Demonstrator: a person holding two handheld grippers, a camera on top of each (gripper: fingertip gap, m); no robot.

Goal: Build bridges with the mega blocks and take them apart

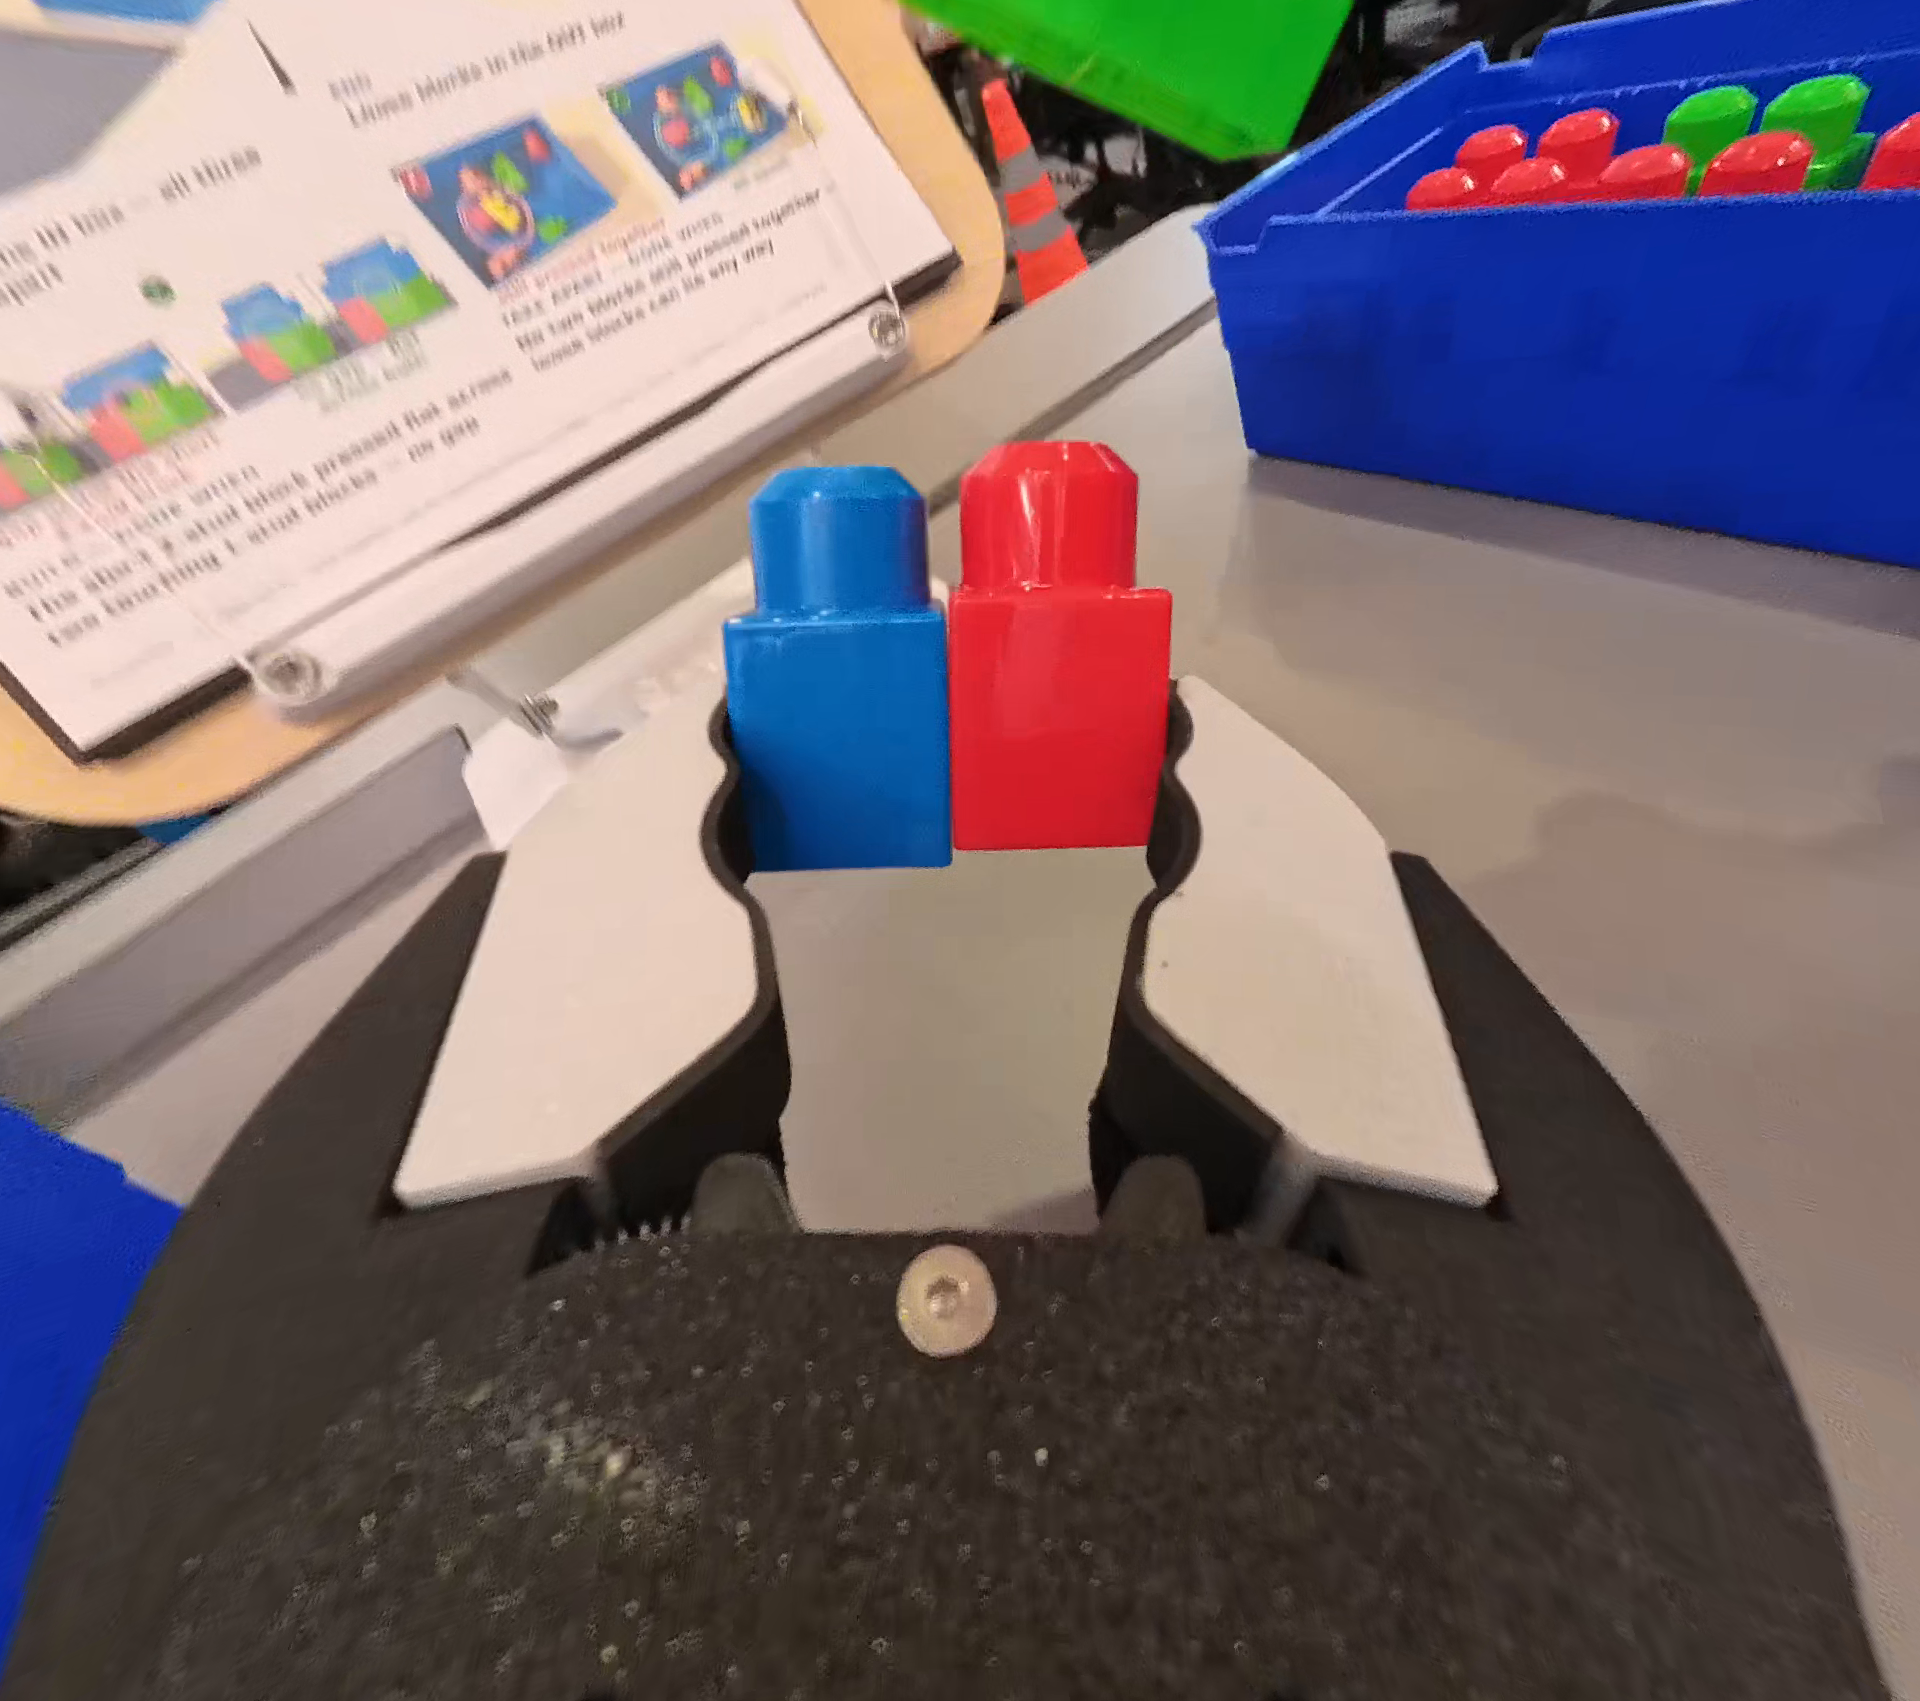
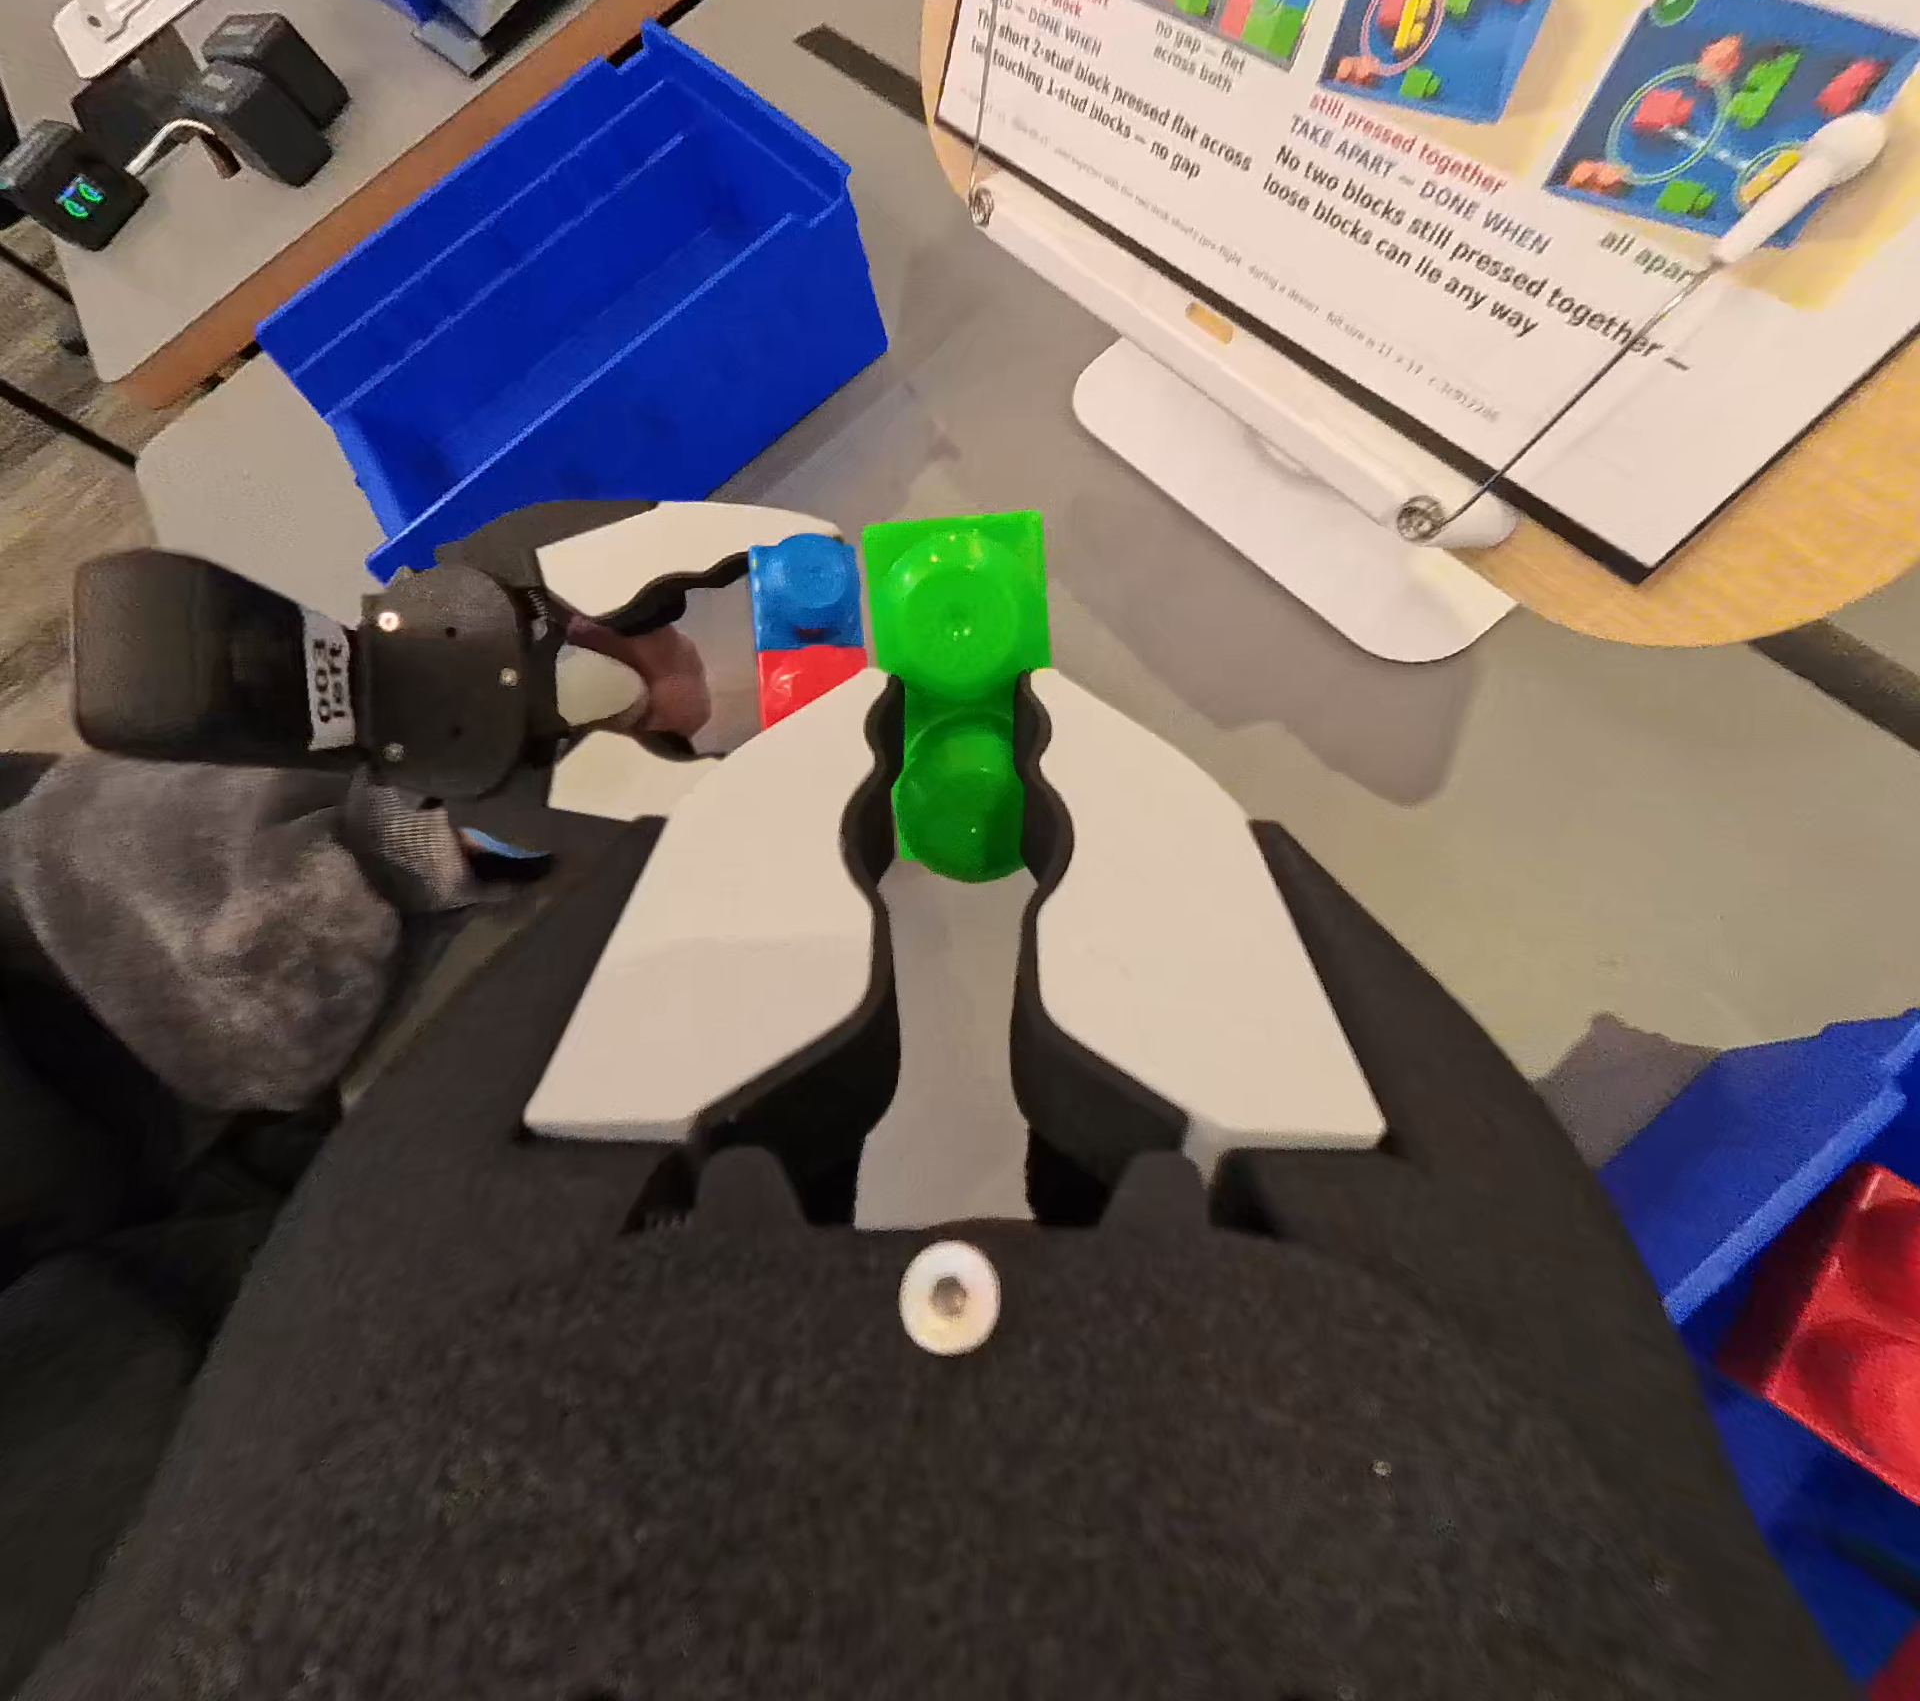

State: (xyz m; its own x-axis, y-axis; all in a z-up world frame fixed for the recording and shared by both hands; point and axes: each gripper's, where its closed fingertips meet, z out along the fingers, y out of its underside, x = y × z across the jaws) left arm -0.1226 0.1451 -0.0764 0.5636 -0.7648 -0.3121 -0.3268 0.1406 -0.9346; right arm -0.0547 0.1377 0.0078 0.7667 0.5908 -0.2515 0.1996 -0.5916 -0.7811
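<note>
Left gripper (image 1: 951, 768): two one-stud blocks, blue block (image 1: 836, 675) and red block (image 1: 1055, 664), are clamped together; one green block (image 2: 956, 695), pinched by the right gripper (image 2: 956, 778), is held above them.

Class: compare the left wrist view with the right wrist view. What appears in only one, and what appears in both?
Only the left wrist view shows the blue bin's full row of red and green blocks. Only the right wrist view shows an empty blue bin and a sleeve. Both show the blue block, red block, green block and instruction board.
</note>
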